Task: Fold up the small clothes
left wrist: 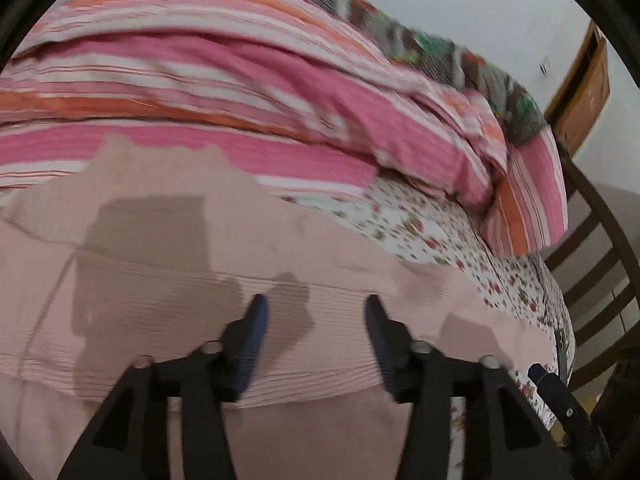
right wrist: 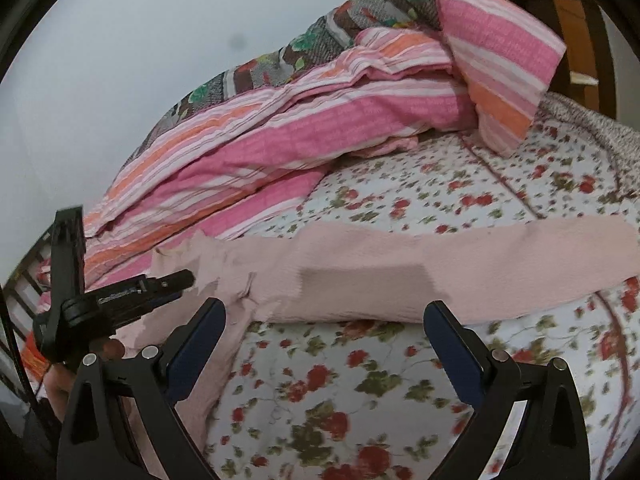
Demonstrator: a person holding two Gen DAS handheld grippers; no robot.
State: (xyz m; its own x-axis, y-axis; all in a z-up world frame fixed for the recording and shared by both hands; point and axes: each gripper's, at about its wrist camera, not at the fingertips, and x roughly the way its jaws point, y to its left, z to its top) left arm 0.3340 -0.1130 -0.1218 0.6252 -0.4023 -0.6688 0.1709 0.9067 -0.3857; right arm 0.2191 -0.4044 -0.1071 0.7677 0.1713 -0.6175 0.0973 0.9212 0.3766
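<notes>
A pale pink ribbed garment (left wrist: 200, 264) lies spread on the floral bed sheet (left wrist: 420, 224). In the left wrist view my left gripper (left wrist: 316, 316) hovers over it, open, with only the flat cloth below the gap. In the right wrist view the garment (right wrist: 440, 272) stretches as a long band across the bed, with its bunched end at the left. My right gripper (right wrist: 324, 312) stands wide open just in front of the band's near edge, holding nothing. The left gripper (right wrist: 180, 280) shows side-on at the bunched end, with a hand (right wrist: 108, 348) under it.
A pink, orange and white striped quilt (right wrist: 300, 132) is piled along the back of the bed against a white wall, with a dark patterned blanket (right wrist: 320, 36) behind it. A striped pillow (right wrist: 508, 60) leans at the back right. Dark wooden bed slats (left wrist: 600, 280) rise at the right.
</notes>
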